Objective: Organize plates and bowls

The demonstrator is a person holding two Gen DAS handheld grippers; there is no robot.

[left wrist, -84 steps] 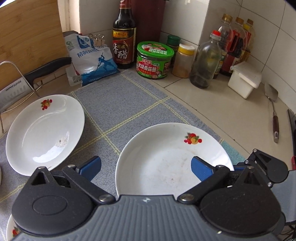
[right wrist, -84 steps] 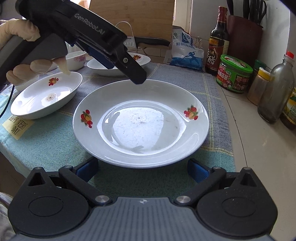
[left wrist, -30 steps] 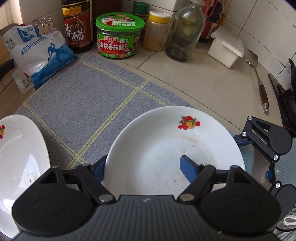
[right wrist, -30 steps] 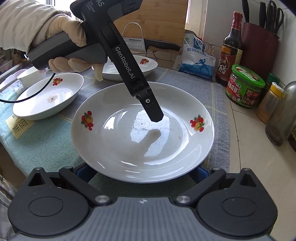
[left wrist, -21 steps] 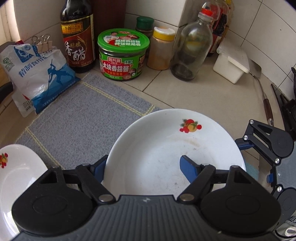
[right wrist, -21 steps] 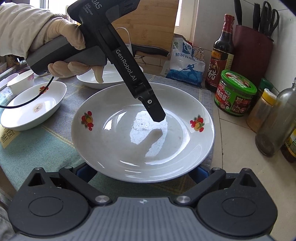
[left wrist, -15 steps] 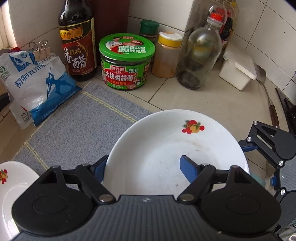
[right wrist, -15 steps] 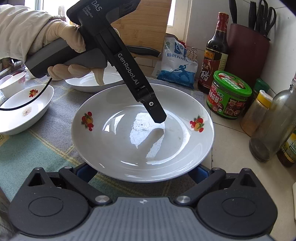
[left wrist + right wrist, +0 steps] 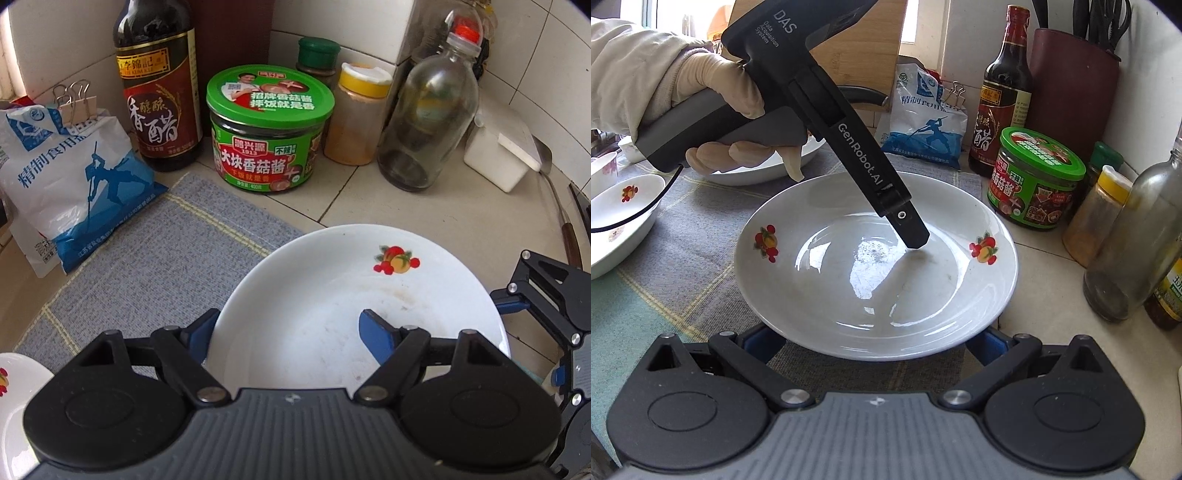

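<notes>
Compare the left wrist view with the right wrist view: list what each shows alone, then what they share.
Only the left wrist view shows the white lidded box and a metal spatula on the tiled counter.

Only the right wrist view shows the gloved hand, the dark red knife holder, the wooden cutting board and the white oval dish.

Both show the white fruit-printed plate, green-lidded sauce jar, dark vinegar bottle and blue-white salt bag.

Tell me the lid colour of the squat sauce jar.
Green lid, printed with pictures and writing; the left wrist view shows it best.
</notes>
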